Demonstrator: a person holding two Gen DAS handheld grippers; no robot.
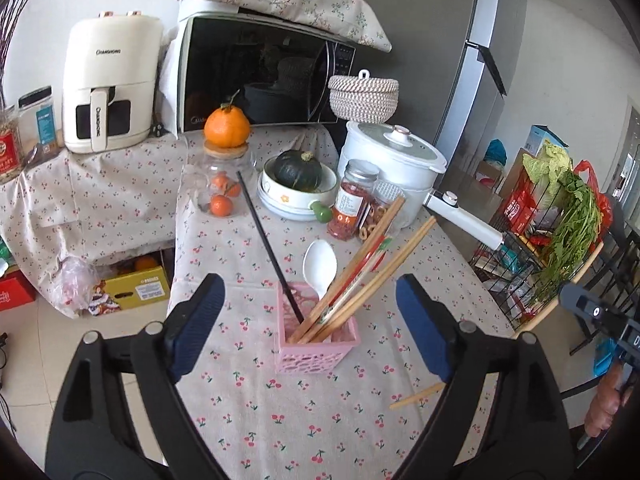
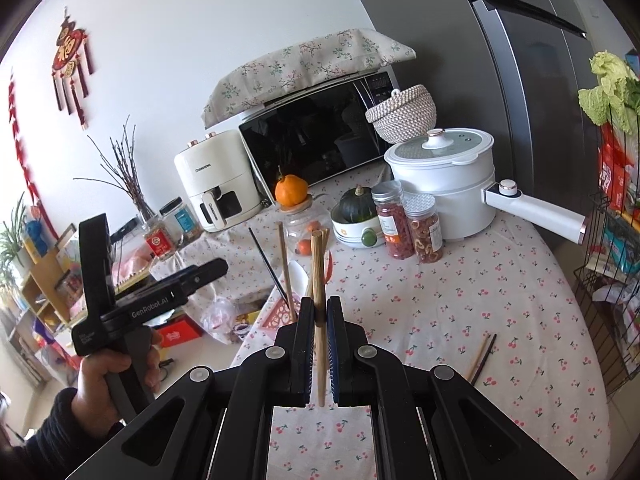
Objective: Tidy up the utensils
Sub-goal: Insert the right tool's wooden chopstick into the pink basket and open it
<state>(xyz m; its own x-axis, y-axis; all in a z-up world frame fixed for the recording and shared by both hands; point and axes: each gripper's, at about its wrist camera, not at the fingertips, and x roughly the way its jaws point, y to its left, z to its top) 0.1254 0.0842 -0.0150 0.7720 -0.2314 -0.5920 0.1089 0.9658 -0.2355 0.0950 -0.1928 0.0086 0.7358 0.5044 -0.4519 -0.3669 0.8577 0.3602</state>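
Observation:
A pink perforated utensil holder (image 1: 318, 342) stands on the cherry-print tablecloth (image 1: 280, 420). It holds several wooden chopsticks (image 1: 372, 264), a black chopstick (image 1: 266, 240) and a white spoon (image 1: 320, 268). My left gripper (image 1: 308, 300) is open, its blue pads on either side of the holder and just above it. My right gripper (image 2: 319, 312) is shut on a wooden chopstick (image 2: 318, 276) held upright, near the holder (image 2: 280, 312). A wooden chopstick (image 1: 416, 396) lies loose on the cloth at the right. In the right wrist view a wooden and a black chopstick (image 2: 482, 358) lie together.
Behind the holder stand two spice jars (image 1: 354, 200), a white pot with a long handle (image 1: 396, 160), a bowl with a green squash (image 1: 298, 184) and a glass jar topped by an orange (image 1: 226, 168). A wire rack with vegetables (image 1: 552, 240) stands right of the table.

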